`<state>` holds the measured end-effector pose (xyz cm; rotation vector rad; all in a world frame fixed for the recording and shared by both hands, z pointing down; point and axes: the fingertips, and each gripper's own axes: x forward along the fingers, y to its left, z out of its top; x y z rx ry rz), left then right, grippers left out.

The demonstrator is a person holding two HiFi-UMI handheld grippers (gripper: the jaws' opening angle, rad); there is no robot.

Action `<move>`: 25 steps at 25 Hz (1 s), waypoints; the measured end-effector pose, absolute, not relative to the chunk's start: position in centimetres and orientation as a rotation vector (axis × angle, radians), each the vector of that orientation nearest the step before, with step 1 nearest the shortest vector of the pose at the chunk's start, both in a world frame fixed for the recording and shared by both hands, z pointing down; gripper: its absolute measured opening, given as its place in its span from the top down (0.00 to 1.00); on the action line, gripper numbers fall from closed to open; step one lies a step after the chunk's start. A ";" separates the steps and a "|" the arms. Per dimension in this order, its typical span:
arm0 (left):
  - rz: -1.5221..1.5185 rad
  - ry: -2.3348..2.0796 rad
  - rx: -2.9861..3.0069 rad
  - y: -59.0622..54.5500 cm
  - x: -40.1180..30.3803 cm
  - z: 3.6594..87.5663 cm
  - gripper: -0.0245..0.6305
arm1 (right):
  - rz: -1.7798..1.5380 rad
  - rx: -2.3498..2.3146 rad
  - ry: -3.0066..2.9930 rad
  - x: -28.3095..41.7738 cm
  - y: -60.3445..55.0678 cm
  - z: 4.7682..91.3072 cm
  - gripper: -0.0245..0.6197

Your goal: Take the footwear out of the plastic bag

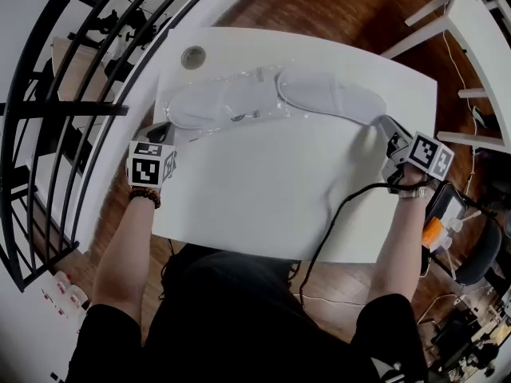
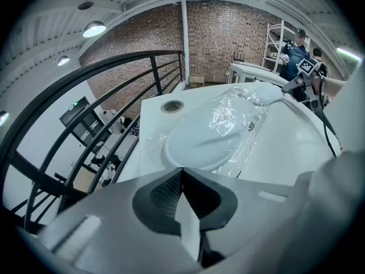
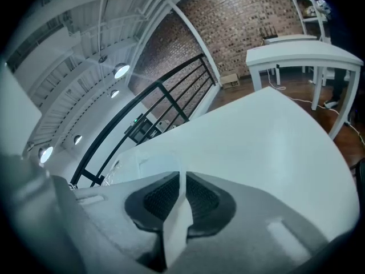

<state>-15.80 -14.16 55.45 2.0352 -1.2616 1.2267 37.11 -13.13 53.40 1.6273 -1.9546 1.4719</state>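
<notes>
A clear plastic bag [image 1: 239,106] lies across the far half of the white table [image 1: 263,206], with one white slipper [image 1: 209,102] inside it. A second white slipper [image 1: 331,94] extends to the right of the bag, its left end at the bag's mouth. My left gripper [image 1: 162,132] is shut on the bag's left edge; in the left gripper view a thin sheet sits pinched in my left gripper [image 2: 182,178], with the bagged slipper [image 2: 202,141] just beyond. My right gripper [image 1: 383,124] is shut on the right end of the second slipper, whose white edge is clamped in my right gripper [image 3: 180,181].
A round cable hole [image 1: 193,56] sits in the table's far left corner. A black railing [image 1: 88,110] runs along the left side. Another white table [image 1: 479,22] stands at the far right. A black cable [image 1: 335,214] crosses the near right of the table.
</notes>
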 end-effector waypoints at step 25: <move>1.231 -1.267 2.049 -13.7 -15.4 54.9 0.94 | 1.476 1.890 -1.738 42.4 -6.9 54.5 0.87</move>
